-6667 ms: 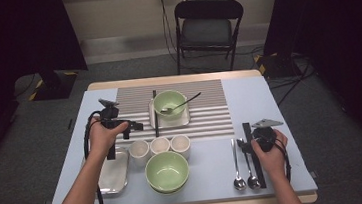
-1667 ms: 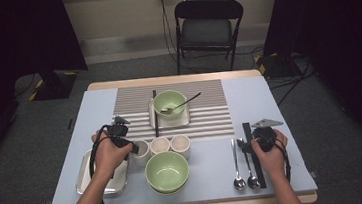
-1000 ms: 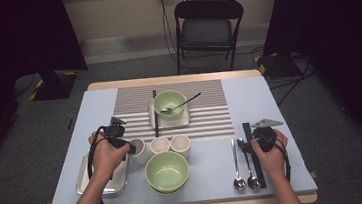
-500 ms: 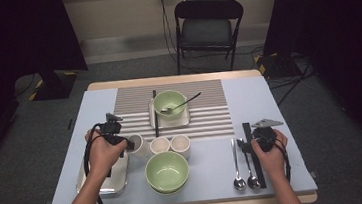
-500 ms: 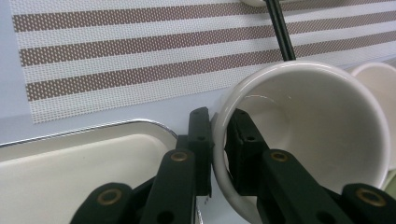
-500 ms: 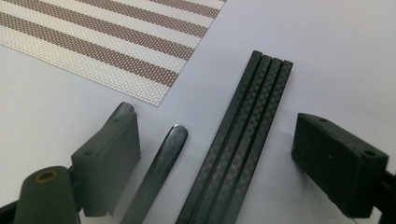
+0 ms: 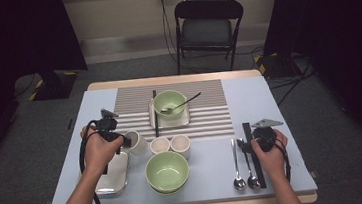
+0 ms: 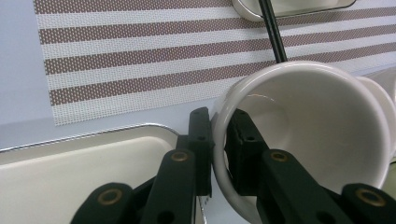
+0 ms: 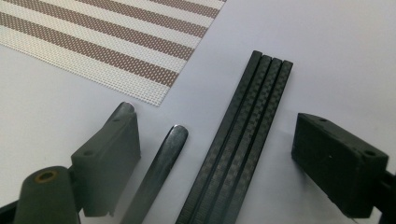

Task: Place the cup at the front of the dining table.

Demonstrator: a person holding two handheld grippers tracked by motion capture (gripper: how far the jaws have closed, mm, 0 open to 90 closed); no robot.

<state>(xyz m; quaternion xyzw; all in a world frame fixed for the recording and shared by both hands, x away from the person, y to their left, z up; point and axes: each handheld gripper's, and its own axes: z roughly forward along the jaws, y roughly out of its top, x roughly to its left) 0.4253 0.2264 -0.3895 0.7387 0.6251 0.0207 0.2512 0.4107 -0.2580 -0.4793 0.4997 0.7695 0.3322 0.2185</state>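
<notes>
White cup (image 7: 136, 141), clamped by its rim in my left gripper (image 8: 218, 140), has been carried left from the cup row to the steel tray's (image 7: 110, 181) far edge, while my right gripper (image 9: 215, 154) gapes over the chopsticks (image 9: 238, 140).

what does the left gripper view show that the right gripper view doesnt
Left gripper view: the left gripper pinching the rim of a white ceramic cup, above a metal tray.
Right gripper view: the open right gripper over black chopsticks and a steel spoon handle.
Both: the brown-and-white striped placemat on the pale blue table.
</notes>
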